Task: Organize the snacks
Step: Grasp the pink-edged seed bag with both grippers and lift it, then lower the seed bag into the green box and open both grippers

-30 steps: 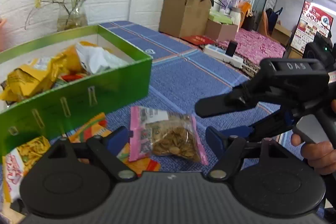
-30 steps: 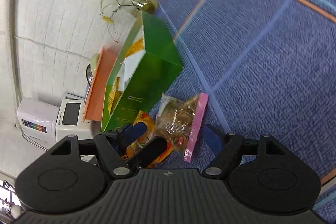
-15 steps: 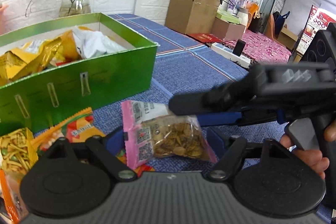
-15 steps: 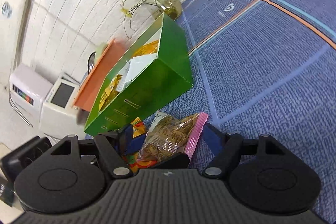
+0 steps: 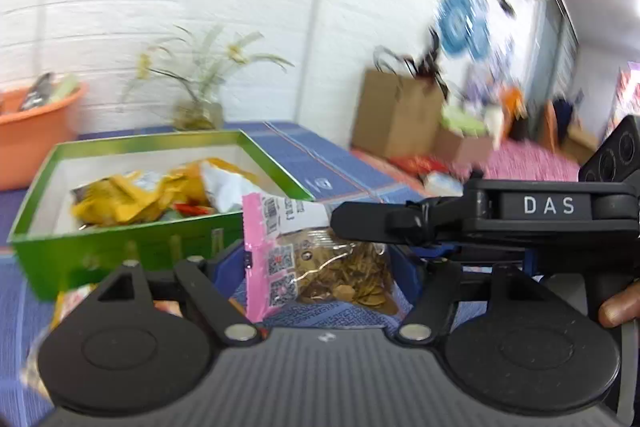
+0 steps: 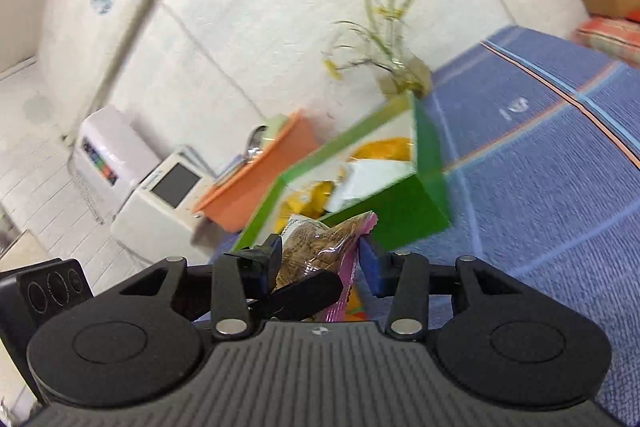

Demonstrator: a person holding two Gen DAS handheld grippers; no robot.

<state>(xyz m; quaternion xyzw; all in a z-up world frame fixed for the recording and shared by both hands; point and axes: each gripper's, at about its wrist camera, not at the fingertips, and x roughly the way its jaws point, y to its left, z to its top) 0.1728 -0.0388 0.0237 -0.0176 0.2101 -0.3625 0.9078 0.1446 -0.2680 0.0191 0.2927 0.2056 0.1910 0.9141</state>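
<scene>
**Seed packet held up in front of green box**

A clear seed packet (image 5: 320,259) with a pink edge strip hangs between the blue pads of both grippers, raised off the blue cloth (image 6: 540,155). In the right wrist view the right gripper (image 6: 320,263) has its jaws close against the packet's sides, the left pad touching the clear film and the right pad just beside the pink strip; the packet (image 6: 320,247) bulges upward between them and appears clamped. In the left wrist view the left gripper (image 5: 316,267) shows a blue pad on either side of the packet, the pads set wide; whether they press it cannot be told. The right tool's black finger crosses in front from the right, marked "DAS".

Behind the packet stands the green box (image 5: 120,251), open-topped, holding yellow and white snack bags (image 5: 160,191). More packets (image 5: 72,301) lie on the cloth at the box's near left corner. An orange tub (image 5: 36,131) and a vase (image 5: 198,115) sit beyond, blurred.
</scene>
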